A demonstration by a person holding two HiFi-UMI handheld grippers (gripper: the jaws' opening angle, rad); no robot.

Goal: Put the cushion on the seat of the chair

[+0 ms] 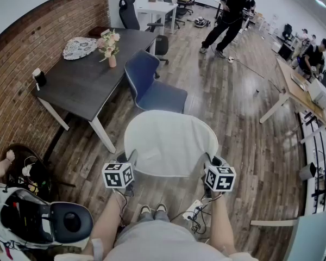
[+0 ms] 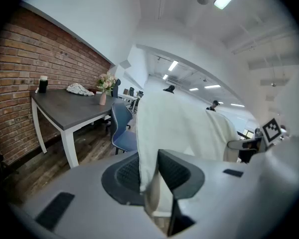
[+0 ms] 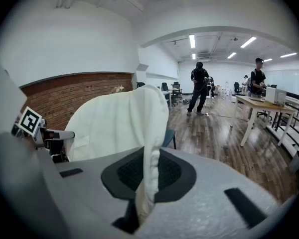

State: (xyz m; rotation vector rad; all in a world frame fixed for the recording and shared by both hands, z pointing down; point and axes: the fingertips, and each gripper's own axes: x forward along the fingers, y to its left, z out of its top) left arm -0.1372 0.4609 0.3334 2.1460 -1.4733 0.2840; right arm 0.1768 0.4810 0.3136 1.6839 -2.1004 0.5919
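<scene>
Head view: left gripper (image 1: pixel 132 157) and right gripper (image 1: pixel 209 160) hold the white cushion (image 1: pixel 171 143) by its near corners, well short of the blue chair (image 1: pixel 155 91). Dark table (image 1: pixel 81 83) on the left, wood floor (image 1: pixel 228 107).

Left gripper view: jaws narrow, pinching fabric.

Right gripper view: same. I'd carry it level and lower it flat over the seat.

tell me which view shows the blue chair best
The head view: the blue chair shows seat and back, beside the table. The left gripper view shows part of it behind the cushion; the right gripper view only a sliver.
</scene>
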